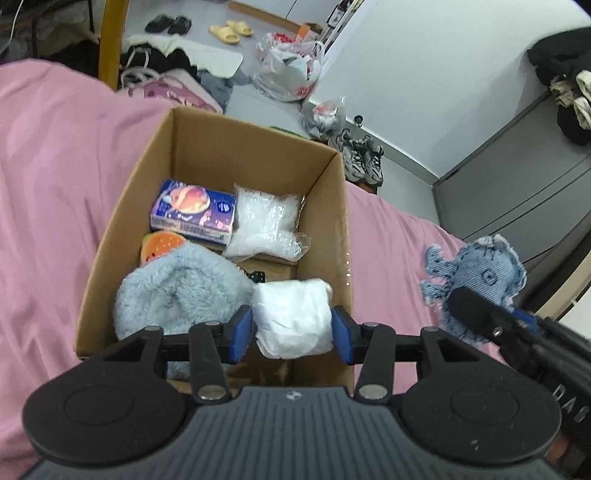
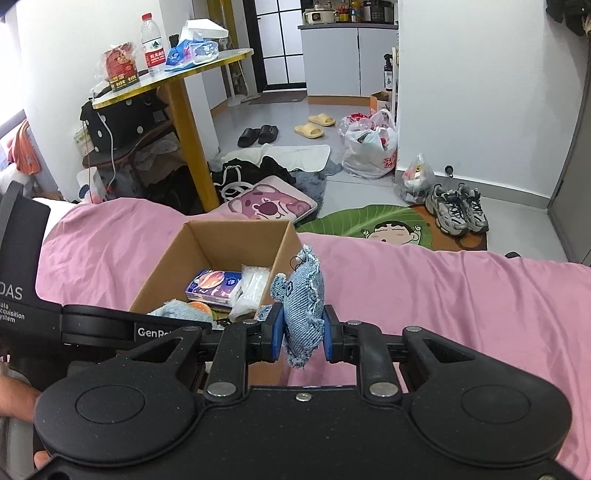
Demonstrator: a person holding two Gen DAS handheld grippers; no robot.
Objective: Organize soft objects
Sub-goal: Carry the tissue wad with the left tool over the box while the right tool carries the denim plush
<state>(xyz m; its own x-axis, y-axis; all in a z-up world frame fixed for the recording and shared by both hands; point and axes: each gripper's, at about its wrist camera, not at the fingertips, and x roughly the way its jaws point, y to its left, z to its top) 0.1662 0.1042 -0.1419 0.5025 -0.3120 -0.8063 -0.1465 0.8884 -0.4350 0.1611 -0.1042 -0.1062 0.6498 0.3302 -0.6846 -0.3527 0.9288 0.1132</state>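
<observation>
Left fingers (image 1: 292,334) clamped on crinkly white bundle (image 1: 293,319); right fingers (image 2: 303,331) on frayed denim toy (image 2: 304,306).

A lived-in home bedroom: pink bedsheet (image 2: 443,295), slippers (image 2: 314,125) and sneakers (image 2: 458,208) on the floor, kitchen counter (image 2: 347,26) beyond

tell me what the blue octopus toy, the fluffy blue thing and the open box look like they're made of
Blue octopus-shaped toy: looks like denim, matte woven cloth with frayed edges and pale stitching.
Fluffy pale blue item: looks like plush or faux fur, with long soft pile; what it is stays unclear.
Open brown box: cardboard, plain matte brown walls with folded flaps at the bottom.
</observation>
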